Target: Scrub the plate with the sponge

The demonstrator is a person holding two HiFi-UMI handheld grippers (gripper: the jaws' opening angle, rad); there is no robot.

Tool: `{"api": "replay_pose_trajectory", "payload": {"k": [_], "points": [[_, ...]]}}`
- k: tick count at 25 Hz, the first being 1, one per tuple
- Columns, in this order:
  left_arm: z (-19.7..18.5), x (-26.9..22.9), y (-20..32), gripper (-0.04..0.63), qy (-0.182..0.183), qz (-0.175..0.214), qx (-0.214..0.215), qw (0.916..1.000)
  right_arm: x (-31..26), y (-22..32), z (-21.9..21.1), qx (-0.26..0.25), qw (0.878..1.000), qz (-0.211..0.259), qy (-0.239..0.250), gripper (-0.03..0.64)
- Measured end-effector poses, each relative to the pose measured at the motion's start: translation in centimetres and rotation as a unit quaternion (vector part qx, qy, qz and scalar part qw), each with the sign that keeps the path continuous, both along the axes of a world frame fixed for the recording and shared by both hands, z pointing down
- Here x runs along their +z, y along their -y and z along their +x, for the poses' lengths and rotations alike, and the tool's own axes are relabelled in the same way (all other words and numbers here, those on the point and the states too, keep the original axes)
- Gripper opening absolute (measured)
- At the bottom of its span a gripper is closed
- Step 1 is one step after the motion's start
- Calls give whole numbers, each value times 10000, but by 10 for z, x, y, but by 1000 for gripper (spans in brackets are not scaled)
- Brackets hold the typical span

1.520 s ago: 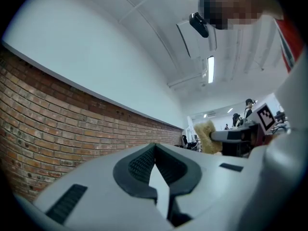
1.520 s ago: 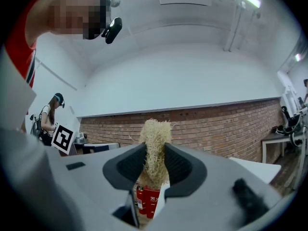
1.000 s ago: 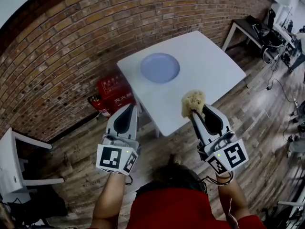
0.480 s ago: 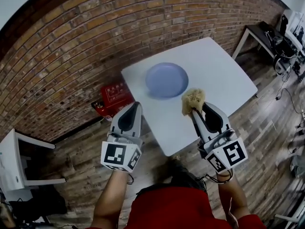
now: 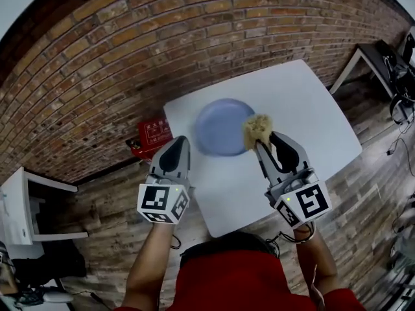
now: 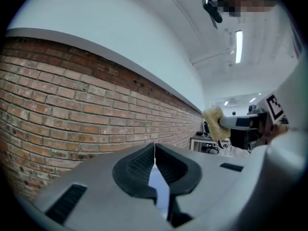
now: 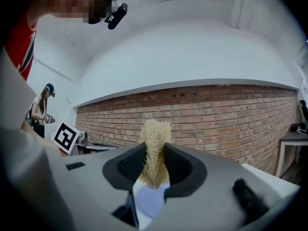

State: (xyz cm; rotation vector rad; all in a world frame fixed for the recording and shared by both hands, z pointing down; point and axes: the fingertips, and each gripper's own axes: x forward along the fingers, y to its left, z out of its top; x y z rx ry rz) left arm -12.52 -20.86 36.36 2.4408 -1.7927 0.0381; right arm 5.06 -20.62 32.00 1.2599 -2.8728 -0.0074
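A pale blue plate [image 5: 222,126] lies flat on the white table [image 5: 305,102], near the table's left side. My right gripper [image 5: 259,138] is shut on a tan fibrous sponge [image 5: 257,129] and hangs over the plate's right rim; whether the sponge touches the plate I cannot tell. In the right gripper view the sponge [image 7: 154,150] stands squeezed between the two dark pads, with the plate [image 7: 151,201] below. My left gripper [image 5: 174,153] is shut with nothing in it, over the table's left edge. In the left gripper view its jaws [image 6: 155,165] meet in a thin line.
A brick wall [image 5: 130,50] runs behind the table. A red box [image 5: 153,135] sits on the wooden floor left of the table. A white chair [image 5: 19,206] stands at far left, a dark desk [image 5: 379,57] at far right. Another person [image 7: 41,110] stands in the background.
Both grippers have come forward over the table. The sponge, which was over the table's near edge, is now at the plate's right rim. The left gripper has moved from over the floor to the table's left edge.
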Motion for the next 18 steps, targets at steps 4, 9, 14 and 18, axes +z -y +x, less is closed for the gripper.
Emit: {"api": "replay_pose_trajectory", "payload": {"k": [4, 9, 14, 18], "points": [[1, 28, 27, 15, 77, -373, -195, 9991, 11, 38, 0, -143, 9998, -78, -141, 120], [-11, 69, 55, 17, 238, -948, -477, 9941, 32, 71, -13, -247, 9985, -286, -385, 120], [-28, 102, 79, 140, -41, -1554, -603, 9860, 57, 98, -37, -270, 9957, -467, -746, 120], [-33, 134, 94, 178, -419, -2259, -689, 9708, 82, 119, -52, -264, 9920, -692, -1025, 120]]}}
